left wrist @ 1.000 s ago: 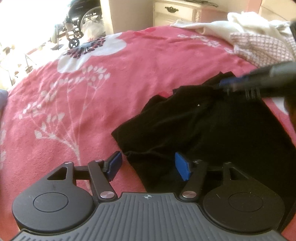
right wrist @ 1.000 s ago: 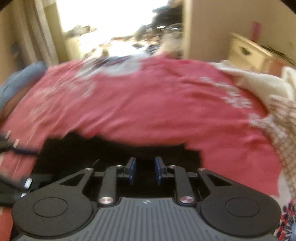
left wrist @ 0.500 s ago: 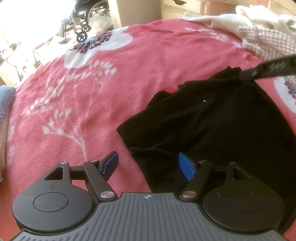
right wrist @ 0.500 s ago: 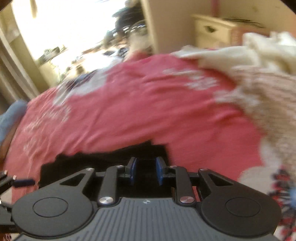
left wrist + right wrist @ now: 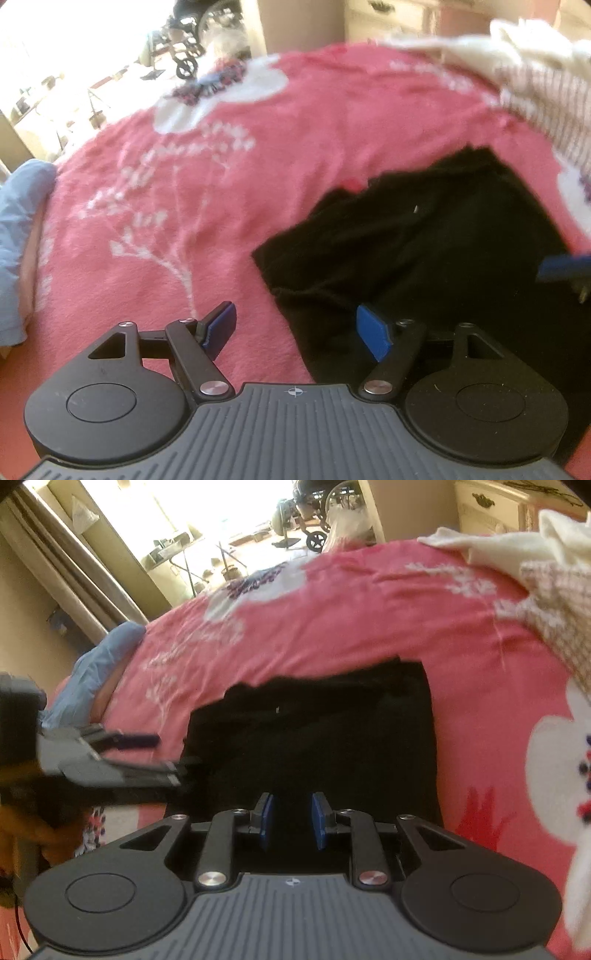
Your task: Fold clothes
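The black garment (image 5: 424, 251) is matt cloth, soft and slightly fuzzy along its edges, with no sheen. Under it, the pink bedspread (image 5: 258, 192) is a fleecy, napped fabric with white printed flowers and a faintly rough pile. The left gripper (image 5: 295, 328) has a body of matt black plastic, ribbed in the middle and smooth on its 2 round discs, with small shiny metal pivot pins; its pads (image 5: 373, 336) are blue (rubbery, finely grooved). The right gripper (image 5: 291, 821) looks the same. A cream cloth (image 5: 491, 542) looks soft and woolly, and a checked fabric (image 5: 554, 602) beside it has a coarse weave. The dresser (image 5: 487, 502) is painted wood, satin cream.
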A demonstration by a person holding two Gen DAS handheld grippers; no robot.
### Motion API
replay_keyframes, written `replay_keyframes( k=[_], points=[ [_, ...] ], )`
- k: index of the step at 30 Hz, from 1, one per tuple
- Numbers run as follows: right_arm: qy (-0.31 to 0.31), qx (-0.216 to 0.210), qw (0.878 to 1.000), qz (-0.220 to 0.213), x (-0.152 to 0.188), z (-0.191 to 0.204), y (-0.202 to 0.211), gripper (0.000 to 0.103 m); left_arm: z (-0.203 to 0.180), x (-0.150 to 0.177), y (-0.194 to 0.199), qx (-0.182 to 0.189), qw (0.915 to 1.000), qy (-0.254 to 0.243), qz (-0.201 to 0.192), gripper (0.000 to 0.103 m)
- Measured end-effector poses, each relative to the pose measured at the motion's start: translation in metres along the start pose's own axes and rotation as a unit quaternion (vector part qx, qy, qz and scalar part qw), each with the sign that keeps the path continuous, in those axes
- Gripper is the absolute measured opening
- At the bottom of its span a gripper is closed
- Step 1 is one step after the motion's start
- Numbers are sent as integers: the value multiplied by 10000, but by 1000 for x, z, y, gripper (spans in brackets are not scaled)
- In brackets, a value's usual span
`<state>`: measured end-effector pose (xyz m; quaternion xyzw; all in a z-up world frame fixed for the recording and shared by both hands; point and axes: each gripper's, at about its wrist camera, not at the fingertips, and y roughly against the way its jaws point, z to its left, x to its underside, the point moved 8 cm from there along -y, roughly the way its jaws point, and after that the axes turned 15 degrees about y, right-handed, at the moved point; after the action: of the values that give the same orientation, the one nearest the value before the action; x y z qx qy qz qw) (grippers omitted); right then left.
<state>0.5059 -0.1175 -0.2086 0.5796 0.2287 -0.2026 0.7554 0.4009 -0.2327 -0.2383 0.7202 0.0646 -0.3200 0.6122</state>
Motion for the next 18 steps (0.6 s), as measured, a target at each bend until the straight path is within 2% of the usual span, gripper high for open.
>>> replay_keyframes(
  k=[3, 6, 9, 12, 15, 18],
  points=[
    [190, 45, 9998, 49, 12, 9, 4, 25, -5, 4, 15, 190, 9998, 9, -35, 73],
    [348, -14, 9994, 91, 22, 22, 5, 25, -13, 18, 10, 269, 9992, -4, 300, 72],
    [505, -73, 9986, 133, 32, 34, 6, 25, -16, 38, 2, 138, 9981, -29, 597, 72],
    [691, -141, 9974, 178, 42, 47, 6, 25, -19, 50, 1, 67, 9980, -126, 615, 72],
    [987, 33, 9944, 366, 53, 51, 0, 24, -19, 52, 2, 7, 9984, -188, 542, 72],
    [965, 276, 9941, 419, 57, 37, 0, 20, -18, 52, 2, 6, 9983, -151, 563, 73]
  ],
)
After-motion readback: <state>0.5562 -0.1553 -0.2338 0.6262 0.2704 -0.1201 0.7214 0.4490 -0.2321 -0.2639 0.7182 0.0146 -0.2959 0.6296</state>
